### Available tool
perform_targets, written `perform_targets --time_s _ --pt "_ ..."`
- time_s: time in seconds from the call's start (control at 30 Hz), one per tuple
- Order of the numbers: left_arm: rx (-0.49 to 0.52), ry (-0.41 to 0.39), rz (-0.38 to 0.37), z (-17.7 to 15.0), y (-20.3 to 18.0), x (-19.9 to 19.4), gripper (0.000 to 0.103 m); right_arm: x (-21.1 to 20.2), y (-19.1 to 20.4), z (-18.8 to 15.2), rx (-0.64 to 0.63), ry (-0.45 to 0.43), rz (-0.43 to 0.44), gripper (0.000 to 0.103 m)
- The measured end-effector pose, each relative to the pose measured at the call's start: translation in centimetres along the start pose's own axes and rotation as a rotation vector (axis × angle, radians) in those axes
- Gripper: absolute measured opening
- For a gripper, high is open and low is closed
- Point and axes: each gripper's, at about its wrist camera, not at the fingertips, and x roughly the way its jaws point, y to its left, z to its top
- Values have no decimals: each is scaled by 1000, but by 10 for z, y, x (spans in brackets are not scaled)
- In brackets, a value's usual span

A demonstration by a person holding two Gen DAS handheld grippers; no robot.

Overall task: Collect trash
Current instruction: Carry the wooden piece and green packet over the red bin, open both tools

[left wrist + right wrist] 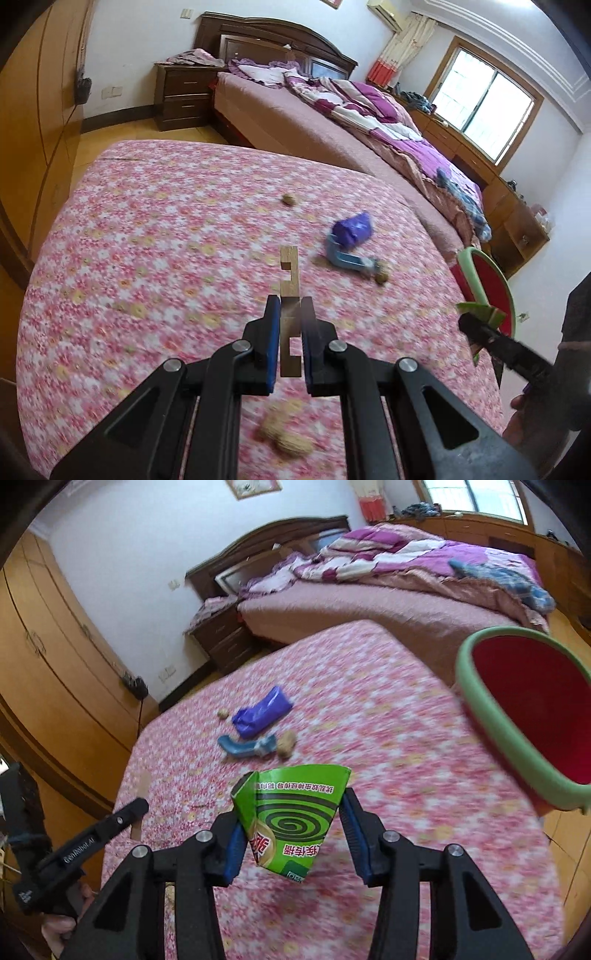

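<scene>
I have both hands loaded above the table with the pink flowered cloth (147,229). My left gripper (290,306) has its fingers closed right down on a notched wooden strip (289,273), which sticks out past the tips and hangs clear of the cloth; pinching it along its length keeps so thin a piece from swivelling. My right gripper (295,812) has its fingers about half open, pressed on either side of a crumpled green mosquito-coil carton (291,812). The carton is wide and soft, so the pads sit on its flanks and it is already squashed into a wedge.

The bin (480,709), red inside with a green rim, sits off the table's right edge, its mouth tilted toward me. That looks deliberate: from here I judge I can carry each piece over the edge and let go without reaching down.

Left on the cloth, toward the far right part of the table, are a purple bag (262,712), a blue curved plastic piece (236,747) just beside it, and two nuts (287,743), one touching the blue piece, the other beyond the bag. A peanut (286,437) lies near my edge, under the left gripper.

My guess is the carton goes first, since it is nearer the bin; a slack grip could let it slip.
</scene>
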Motion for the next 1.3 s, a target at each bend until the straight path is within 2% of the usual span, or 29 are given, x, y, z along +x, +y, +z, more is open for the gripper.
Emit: perform_targets --time_s 0.2,0.5,0.97,1.3 --pt "59 -7 -34 -4 -37 -10 10 -41 -29 6 34 -87 -20 50" --pt "162 60 -130 0 -105 5 10 -76 -82 17 121 -177 -46 50" --pt "375 136 -196 7 -232 52 10 -84 -181 32 254 -236 -129 50" --pt "452 197 -261 -6 -305 99 10 -77 -239 36 328 -238 -145 51"
